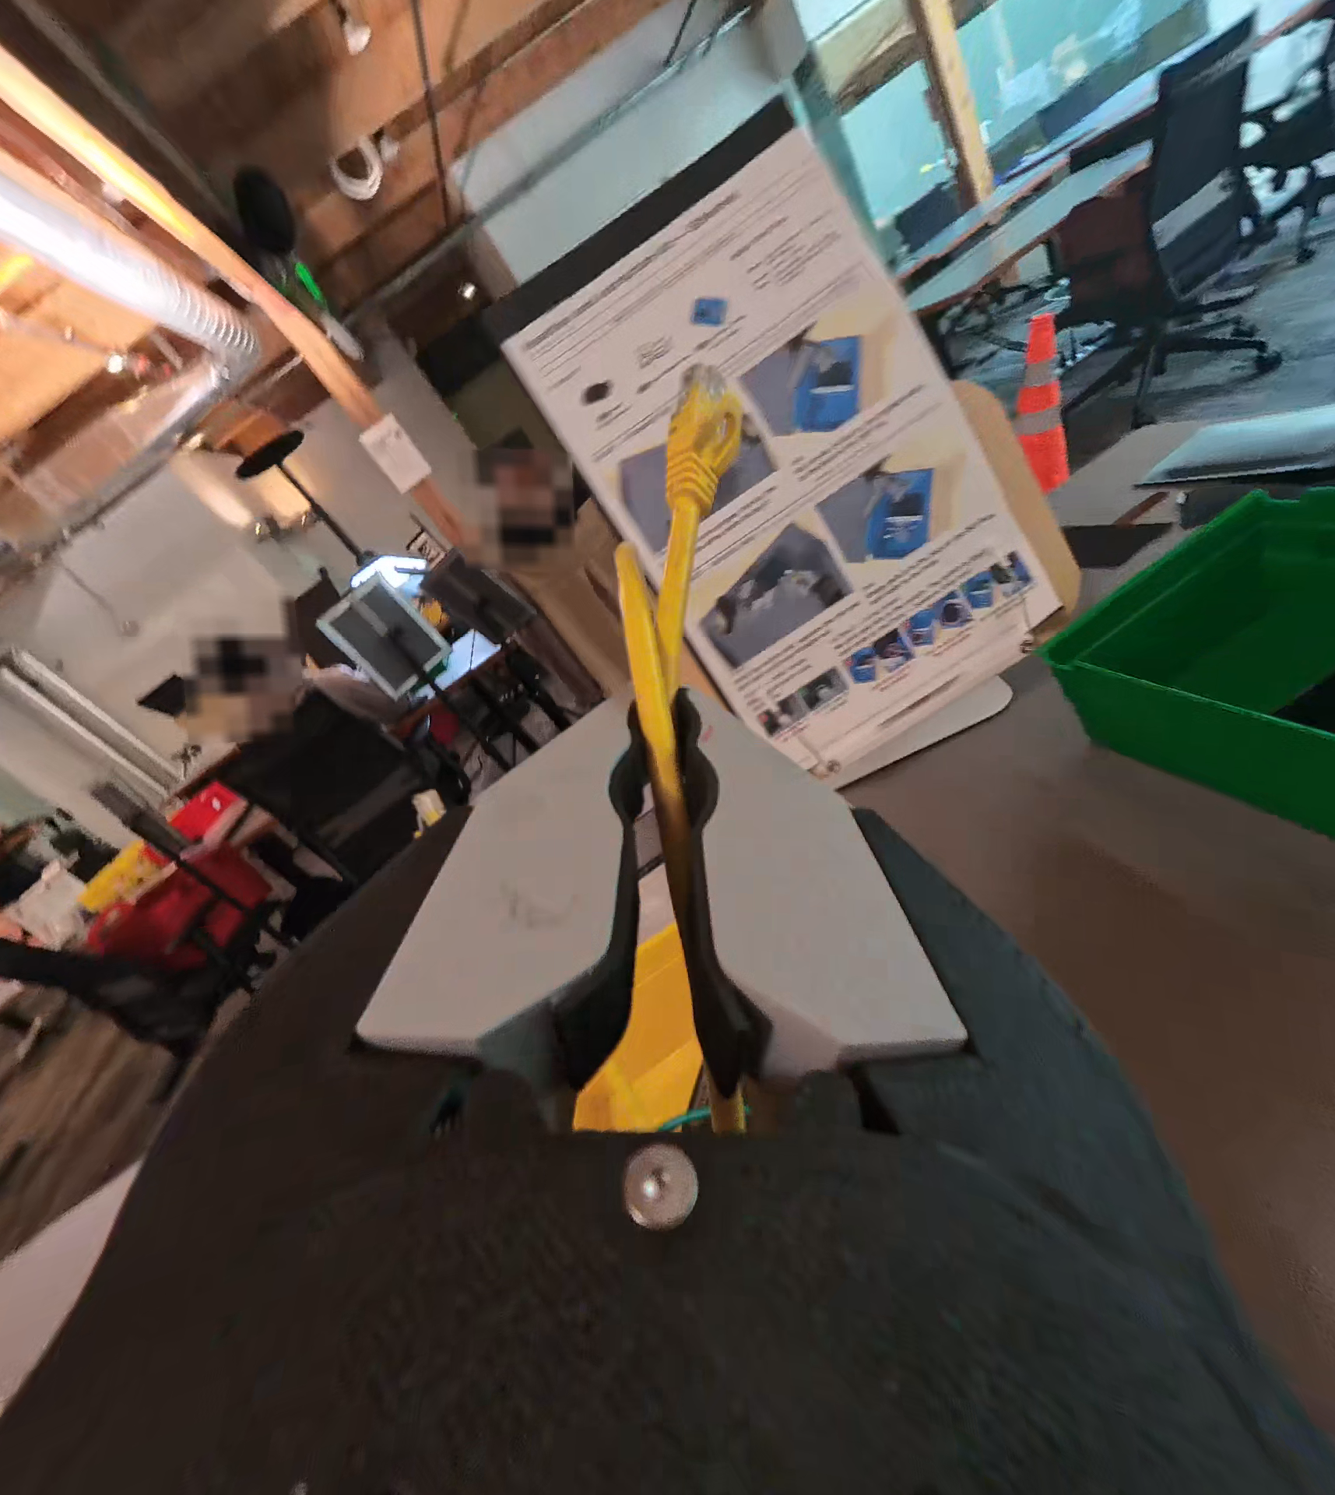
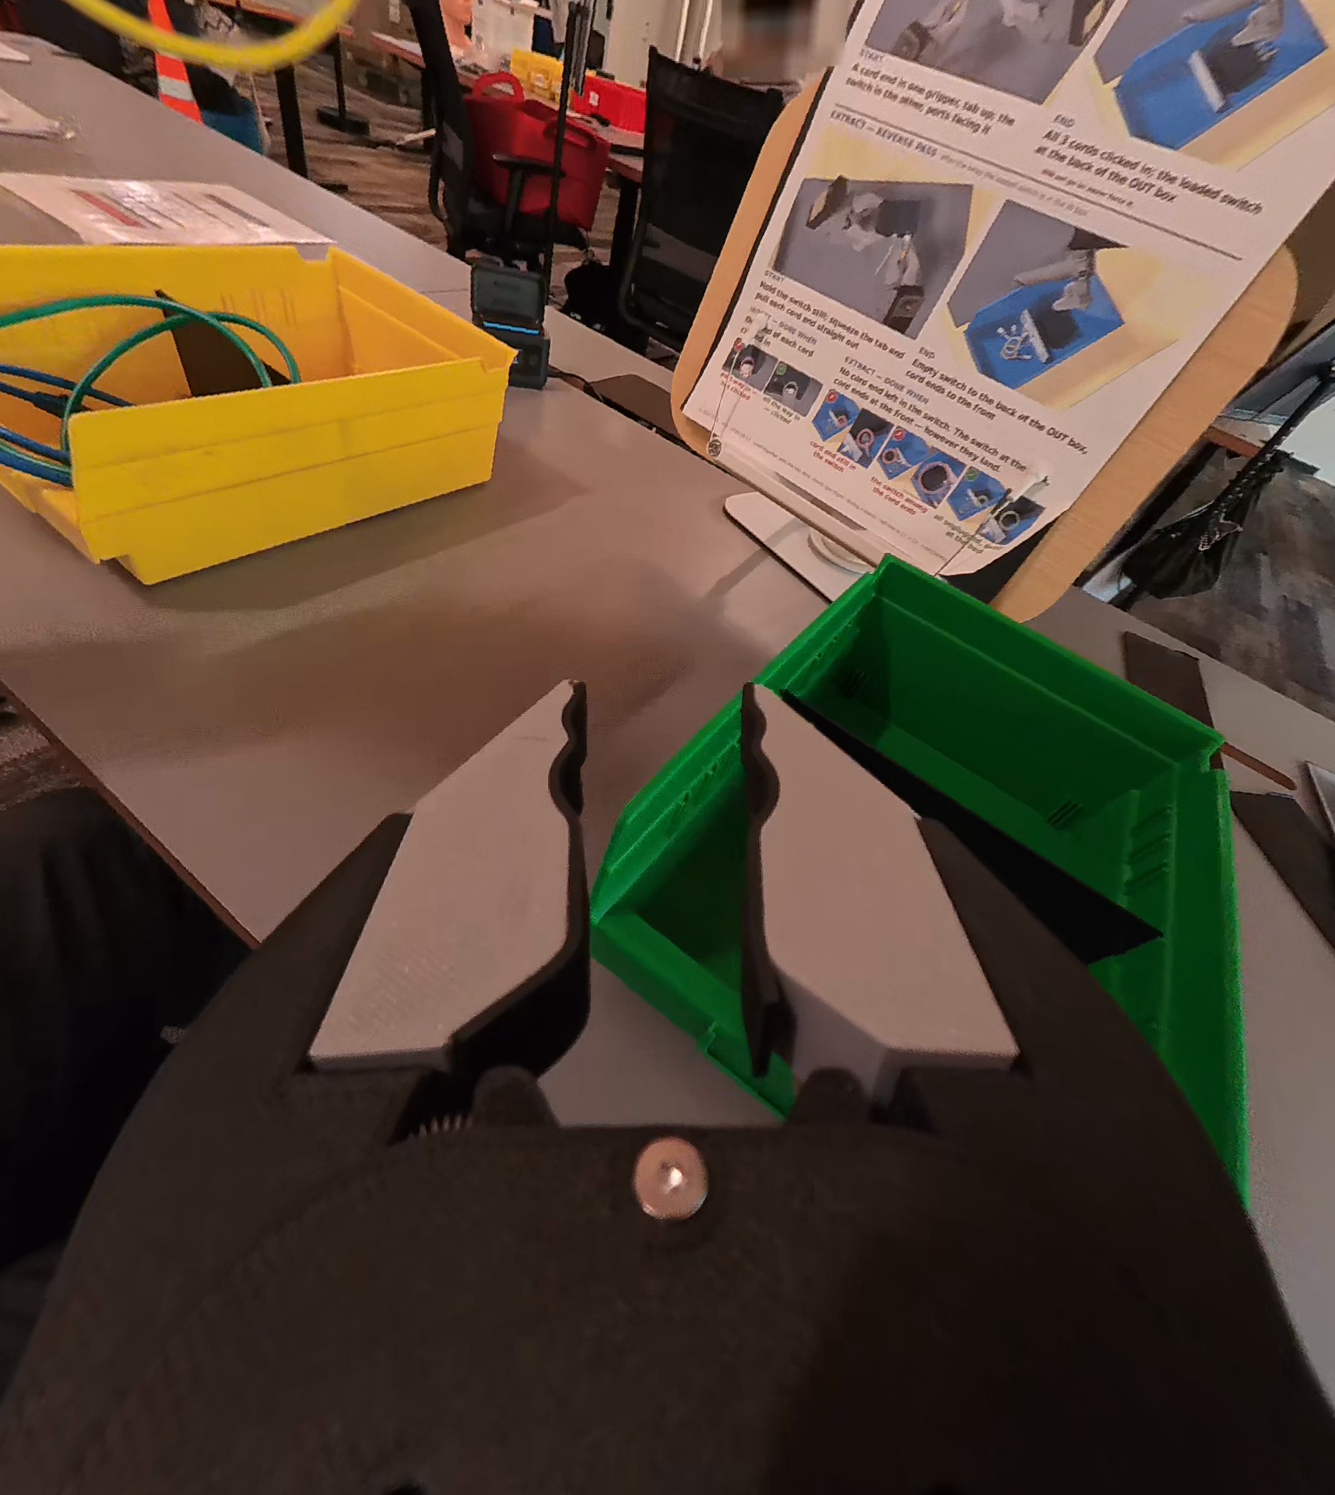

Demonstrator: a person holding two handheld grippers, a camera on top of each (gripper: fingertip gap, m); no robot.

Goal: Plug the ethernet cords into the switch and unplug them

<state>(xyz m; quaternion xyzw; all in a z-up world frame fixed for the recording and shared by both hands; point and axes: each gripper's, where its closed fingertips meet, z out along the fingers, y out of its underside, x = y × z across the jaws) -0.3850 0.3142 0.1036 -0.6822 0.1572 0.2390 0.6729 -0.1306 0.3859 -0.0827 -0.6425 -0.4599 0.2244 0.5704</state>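
My left gripper [image 1: 668,728] clamps the yellow cord [image 1: 676,566]; its plug [image 1: 704,404] points up-frame, away from me. Right gripper [image 2: 664,704] gapes empty over the green bin [image 2: 1012,728]. Switch unseen.

Wooden ceiling beams [image 1: 162,210], grey table [image 2: 405,647], black office chairs [image 1: 1206,210].

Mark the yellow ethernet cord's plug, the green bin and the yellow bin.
yellow ethernet cord's plug [image 1: 703,404]: left wrist view, connector tip.
green bin [image 2: 1012,647]: right wrist view, far rim.
yellow bin [image 2: 284,477]: right wrist view, front wall.
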